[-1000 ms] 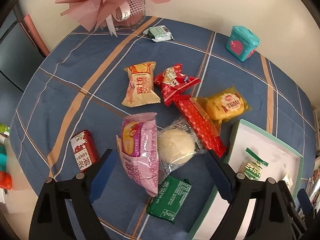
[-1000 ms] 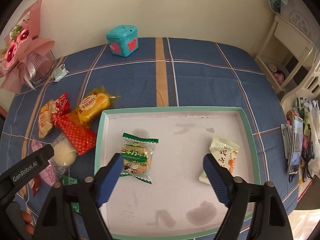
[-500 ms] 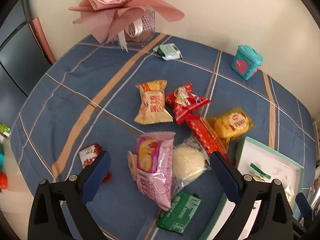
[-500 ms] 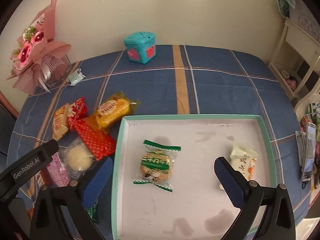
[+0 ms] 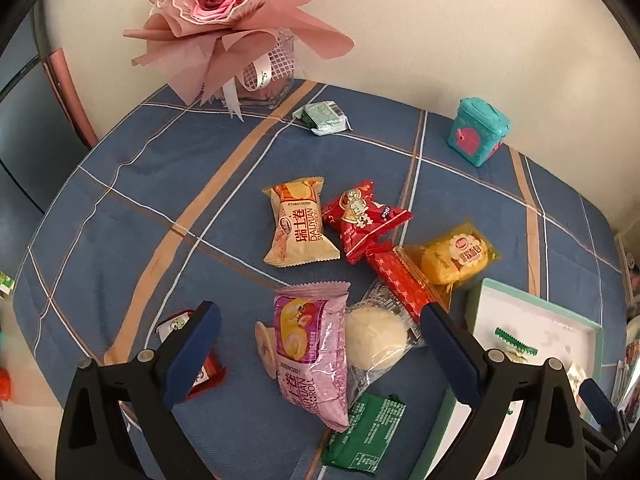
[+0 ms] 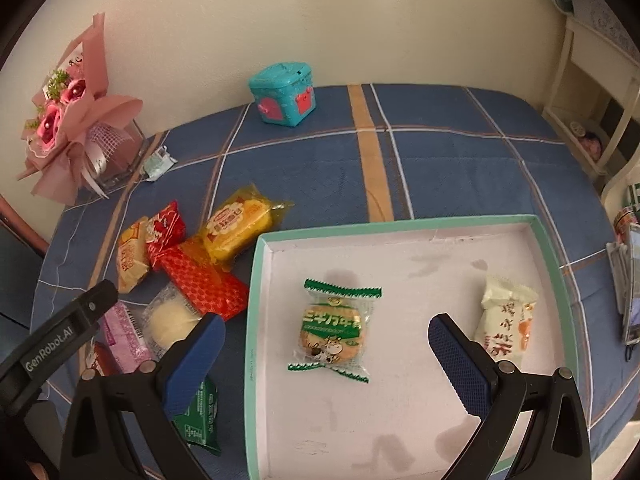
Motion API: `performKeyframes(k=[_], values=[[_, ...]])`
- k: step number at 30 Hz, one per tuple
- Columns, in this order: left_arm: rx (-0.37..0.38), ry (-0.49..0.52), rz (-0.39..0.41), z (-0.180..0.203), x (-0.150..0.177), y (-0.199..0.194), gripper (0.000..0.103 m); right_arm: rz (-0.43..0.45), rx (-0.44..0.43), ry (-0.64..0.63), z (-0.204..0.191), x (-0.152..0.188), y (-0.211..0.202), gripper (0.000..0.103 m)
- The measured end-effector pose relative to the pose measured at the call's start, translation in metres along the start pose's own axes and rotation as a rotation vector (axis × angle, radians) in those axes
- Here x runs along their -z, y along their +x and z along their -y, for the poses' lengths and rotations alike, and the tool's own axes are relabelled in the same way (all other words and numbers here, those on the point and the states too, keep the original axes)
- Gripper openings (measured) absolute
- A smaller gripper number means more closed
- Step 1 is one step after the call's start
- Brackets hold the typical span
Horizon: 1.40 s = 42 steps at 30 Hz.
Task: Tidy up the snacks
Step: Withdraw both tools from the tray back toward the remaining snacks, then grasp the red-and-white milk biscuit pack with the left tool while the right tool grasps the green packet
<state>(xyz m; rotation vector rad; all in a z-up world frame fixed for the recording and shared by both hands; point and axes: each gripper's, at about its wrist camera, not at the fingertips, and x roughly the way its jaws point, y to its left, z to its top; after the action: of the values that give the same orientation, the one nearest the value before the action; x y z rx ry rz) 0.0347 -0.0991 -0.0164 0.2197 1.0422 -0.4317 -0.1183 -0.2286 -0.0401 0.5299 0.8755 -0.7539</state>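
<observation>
Loose snacks lie on the blue checked tablecloth: a pink Swiss-roll pack (image 5: 311, 354), a clear-wrapped white bun (image 5: 375, 338), a dark green pack (image 5: 366, 434), a long red pack (image 5: 404, 282), a yellow cake pack (image 5: 456, 258), a red bag (image 5: 362, 218), a beige roll pack (image 5: 298, 222) and a small red pack (image 5: 208, 372). My left gripper (image 5: 318, 322) hangs open above the pink pack and bun, holding nothing. My right gripper (image 6: 326, 336) stands open over the mint-rimmed white tray (image 6: 400, 224), above a green biscuit pack (image 6: 332, 330); a cream pack (image 6: 506, 322) lies to its right.
A pink bouquet in a glass vase (image 5: 240, 28) stands at the back left, with a small green-white packet (image 5: 326, 118) beside it. A teal box (image 5: 478, 130) sits by the wall. A cream shelf unit (image 6: 596, 92) and stacked items (image 6: 630, 280) border the table's right edge.
Both grippers have opened wider and tilted up, so the snacks and tray sit lower in each view and more wall shows. No snack has moved.
</observation>
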Motion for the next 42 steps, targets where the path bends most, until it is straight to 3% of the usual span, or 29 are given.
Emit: performKeyframes(k=[9, 21, 28, 38, 42], values=[[-0.033, 0.095, 0.011, -0.001, 0.003, 0.008, 0.099, 0.020, 0.082, -0.015, -0.006, 0.007, 0.003, 0.102], [-0.004, 0.044, -0.026, -0.032, -0.001, 0.011, 0.099, 0.022, 0.028, -0.027, -0.024, 0.012, 0.004, 0.100], [-0.010, -0.032, -0.058, -0.072, -0.005, 0.010, 0.099, -0.057, -0.059, -0.072, -0.059, 0.022, 0.010, 0.096], [-0.051, -0.119, -0.180, -0.115, 0.012, 0.040, 0.099, -0.159, -0.076, -0.160, -0.105, 0.045, 0.020, 0.094], [-0.062, -0.131, -0.231, -0.119, 0.020, 0.054, 0.095, -0.226, -0.082, -0.182, -0.114, 0.056, 0.032, 0.086]])
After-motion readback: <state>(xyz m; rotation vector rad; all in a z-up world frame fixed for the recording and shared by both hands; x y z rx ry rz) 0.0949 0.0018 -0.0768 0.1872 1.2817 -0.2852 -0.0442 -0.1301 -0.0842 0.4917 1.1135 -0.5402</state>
